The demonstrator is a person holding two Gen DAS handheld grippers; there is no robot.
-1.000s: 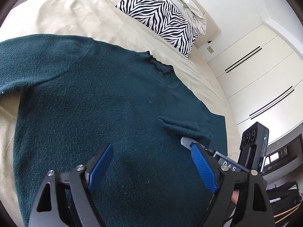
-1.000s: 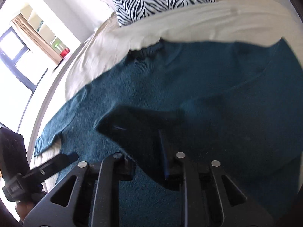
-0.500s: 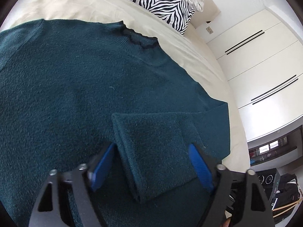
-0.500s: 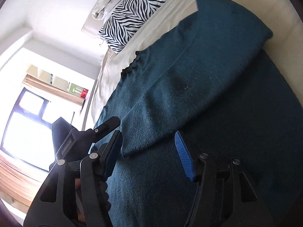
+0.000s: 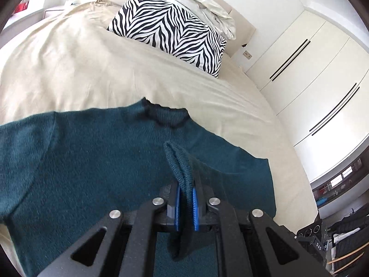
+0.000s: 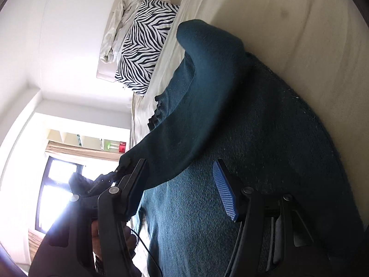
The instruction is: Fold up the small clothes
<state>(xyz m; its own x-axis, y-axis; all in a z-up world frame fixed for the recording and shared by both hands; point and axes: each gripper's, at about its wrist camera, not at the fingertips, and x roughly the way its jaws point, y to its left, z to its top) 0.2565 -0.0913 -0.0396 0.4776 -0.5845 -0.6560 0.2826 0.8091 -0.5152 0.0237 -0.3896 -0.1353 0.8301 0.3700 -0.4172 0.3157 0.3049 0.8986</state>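
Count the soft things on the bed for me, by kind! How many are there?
Green sweater: 1
Zebra pillow: 1
Crumpled white cloth: 1
Total: 3
The left claw pinches the sweater's sleeve; the right claw is open.

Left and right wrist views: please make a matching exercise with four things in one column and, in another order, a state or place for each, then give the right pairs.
Things:
1. left gripper
2. right gripper
3. sweater
4. zebra pillow

States or places:
A. open, fingers apart above the fabric
B. at the head of the bed, beyond the collar
C. shut on a sleeve cuff
D. dark teal, spread on the cream bedcover

Pairs: 1-C, 2-A, 3-D, 4-B
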